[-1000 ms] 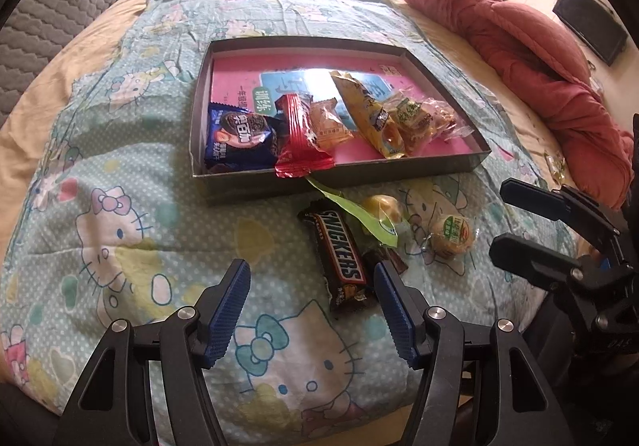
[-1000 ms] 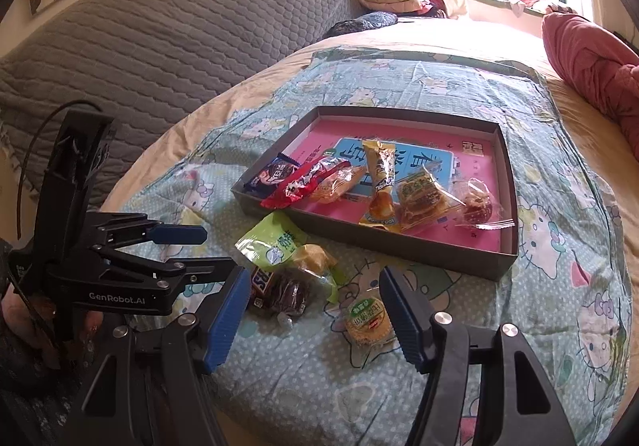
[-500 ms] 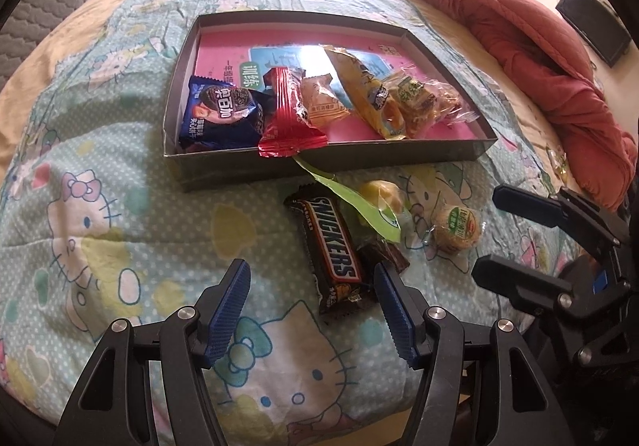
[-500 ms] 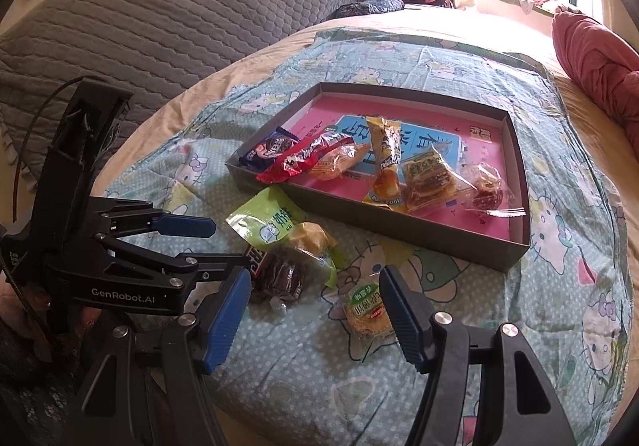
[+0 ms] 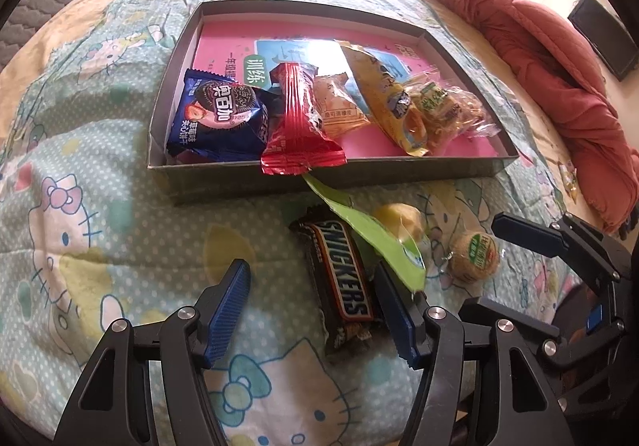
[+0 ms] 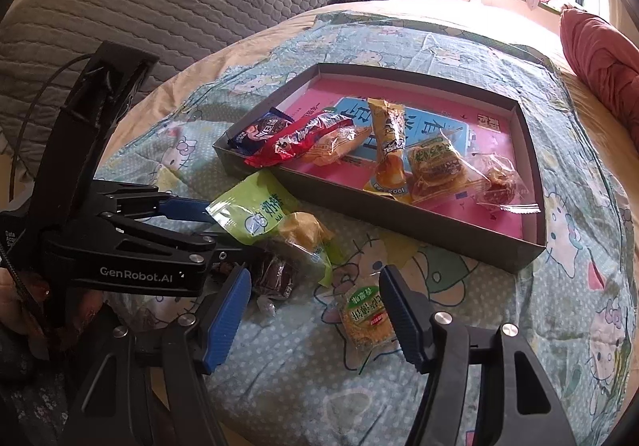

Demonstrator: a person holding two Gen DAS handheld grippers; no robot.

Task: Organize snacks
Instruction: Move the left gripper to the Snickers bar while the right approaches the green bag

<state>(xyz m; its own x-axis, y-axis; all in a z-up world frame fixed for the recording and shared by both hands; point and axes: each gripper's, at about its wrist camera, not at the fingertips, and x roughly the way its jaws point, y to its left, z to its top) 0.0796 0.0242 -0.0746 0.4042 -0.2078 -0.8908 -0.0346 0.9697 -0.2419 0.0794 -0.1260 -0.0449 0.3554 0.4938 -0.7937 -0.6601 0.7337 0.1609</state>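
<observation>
Our left gripper [image 5: 313, 304] hangs over the bedspread [image 5: 100, 246] with its blue-padded jaws parted and nothing clenched between them. The Snickers bar [image 5: 339, 278] lies on the cloth in the gap, nearer the right-hand pad, and we cannot tell whether that pad touches the wrapper. Just beyond the bar a green packet [image 5: 367, 230] slants across, with a yellow sweet [image 5: 397, 220] showing through its clear end. To the right of that sits a small round cake [image 5: 473, 256] in a clear wrapper.

Our right gripper [image 6: 315, 308] is likewise released, its jaws spread and holding nothing. The round cake [image 6: 365, 320] lies on the bedspread [image 6: 479, 326] between the pads, close to the right-hand one. To its left we see a dark wrapped sweet [image 6: 275, 276] and the green packet [image 6: 255, 212], with the left gripper's black frame reaching in over them.

Further out stands the grey tray [image 5: 359, 176], shallow and pink-lined. Along its near side lie a blue cookie pack [image 5: 217, 118], a red packet [image 5: 297, 126] whose end hangs over the rim, an orange biscuit pack [image 5: 337, 104], a long yellow packet [image 5: 383, 94] and a clear-wrapped pastry [image 5: 443, 108]. From the right wrist we also see a red-filled clear pack [image 6: 499, 182] at the far end of that row. A red quilt [image 5: 539, 58] is bunched beyond the tray.
</observation>
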